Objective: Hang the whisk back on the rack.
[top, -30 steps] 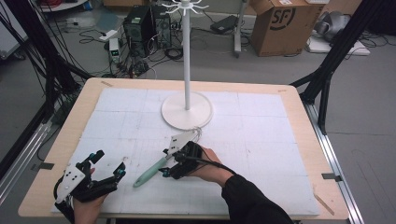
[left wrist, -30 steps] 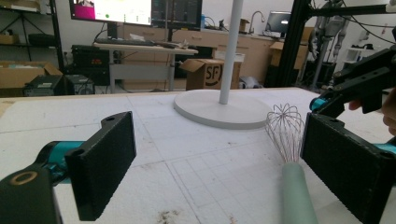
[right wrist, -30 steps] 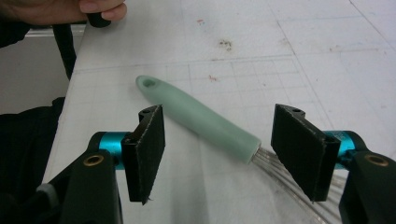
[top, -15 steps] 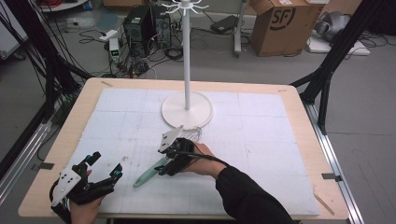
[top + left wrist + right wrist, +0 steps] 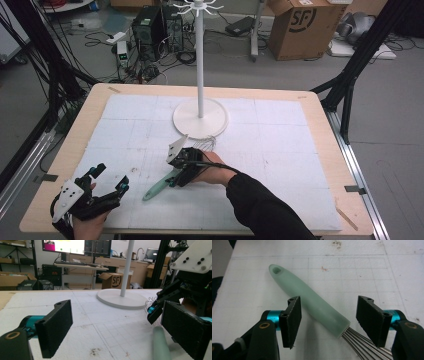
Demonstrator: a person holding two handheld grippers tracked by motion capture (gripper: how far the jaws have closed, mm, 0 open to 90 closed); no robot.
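A: While we go view by view, high view first. Where's the whisk?

B: Whisk (image 5: 159, 186) lies on the white mat (image 5: 280, 150), pale green handle pointing to approx 8 o'clock, wire end at 2 o'clock, tucked under the right gripper (image 5: 180, 172). R gripper sits over the handle's wire end. Left gripper (image 5: 107, 181) is at the mat's 7 o'clock corner, jaws spread, holding nothing, well apart from the whisk. White stand (image 5: 200, 117) is at 12 o'clock from the whisk, near the mat's middle-back.

A: Left gripper view?

B: Left gripper (image 5: 112, 322) jaws wide apart, bare mat between them. Whisk (image 5: 160, 345) handle end shows at approx 5 o'clock, just beside the right-hand jaw. Other gripper's body is at 2–3 o'clock. Stand (image 5: 122, 298) base at 12 o'clock, farther off.

A: Right gripper view?

B: Right gripper (image 5: 328, 320) jaws parted, one each side of the whisk (image 5: 309, 303) handle where the wires start. Can't tell if the left pad touches; the right pad is clearly apart. So not clamped. Handle runs from centre up to 11 o'clock, hang hole at the far tip; wires exit at 5 o'clock.
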